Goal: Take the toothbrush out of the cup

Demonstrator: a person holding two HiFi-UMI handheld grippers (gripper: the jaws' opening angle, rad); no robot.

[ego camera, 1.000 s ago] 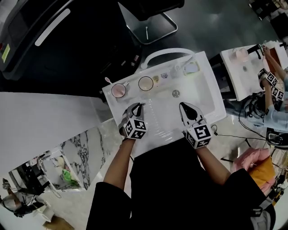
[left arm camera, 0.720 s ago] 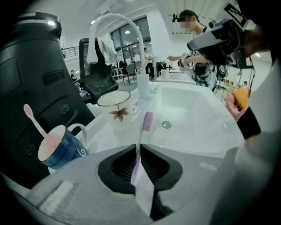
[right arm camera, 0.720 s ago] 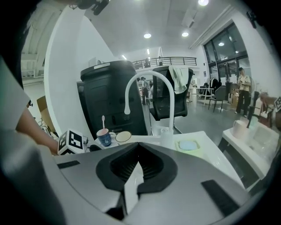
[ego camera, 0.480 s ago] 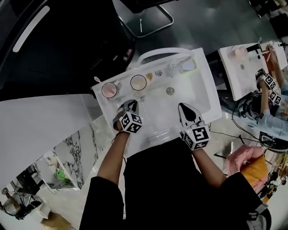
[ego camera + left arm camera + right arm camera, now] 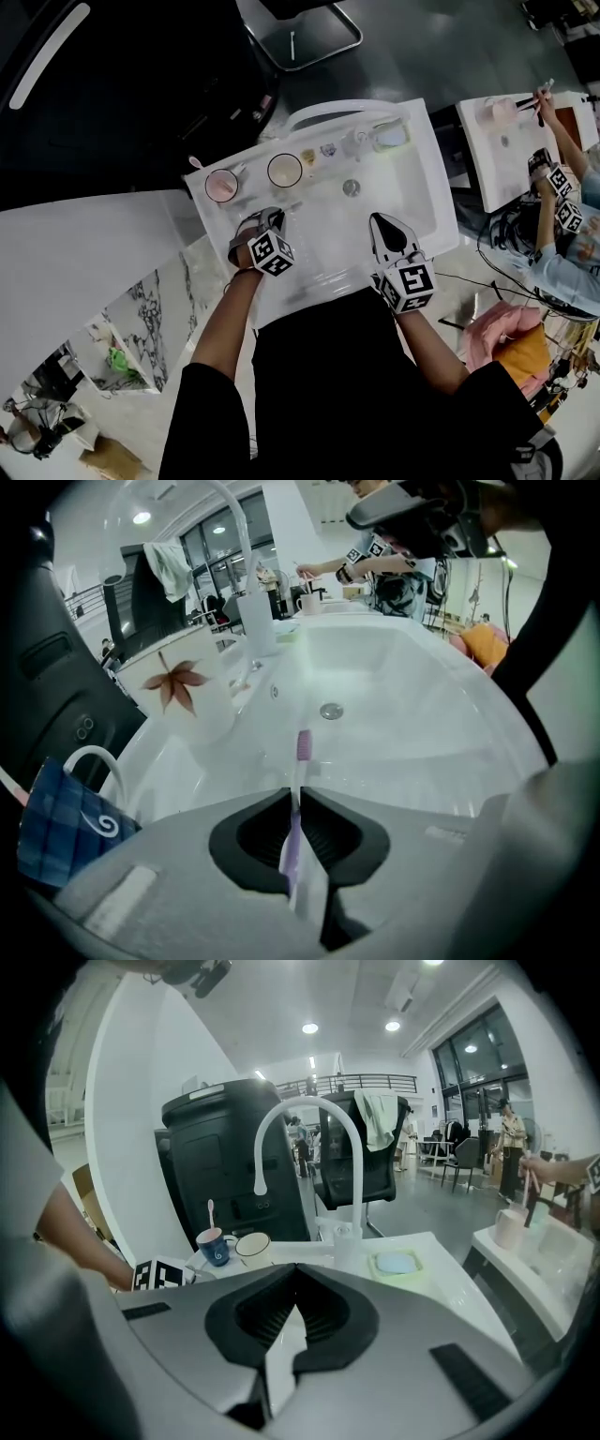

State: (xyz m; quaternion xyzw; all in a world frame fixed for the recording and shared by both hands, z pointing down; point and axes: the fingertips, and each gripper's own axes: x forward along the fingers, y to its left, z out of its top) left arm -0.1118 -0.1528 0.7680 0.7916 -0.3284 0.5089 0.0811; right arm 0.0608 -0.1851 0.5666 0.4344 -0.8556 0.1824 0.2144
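My left gripper [image 5: 293,794] is shut on the handle of a purple toothbrush [image 5: 302,747], whose head points out over the white sink basin [image 5: 403,714]. In the head view this left gripper [image 5: 275,217] hangs over the basin's left part, just in front of the cups. A white cup with a red leaf [image 5: 187,694] and a blue cup [image 5: 64,803] stand on the sink's left ledge. The blue cup [image 5: 215,1246] holds a pink toothbrush [image 5: 210,1211]. My right gripper [image 5: 378,223] is shut and empty over the basin's right part.
A curved white faucet [image 5: 309,1138] rises at the back of the sink, with a soap dish [image 5: 397,1262] beside it. The drain [image 5: 330,711] lies mid-basin. A black machine [image 5: 112,103] stands behind. Another person works with grippers at a second sink [image 5: 511,150] on the right.
My left gripper has sunk lower toward the basin and rolled, still holding the purple toothbrush. The right gripper has hardly moved.
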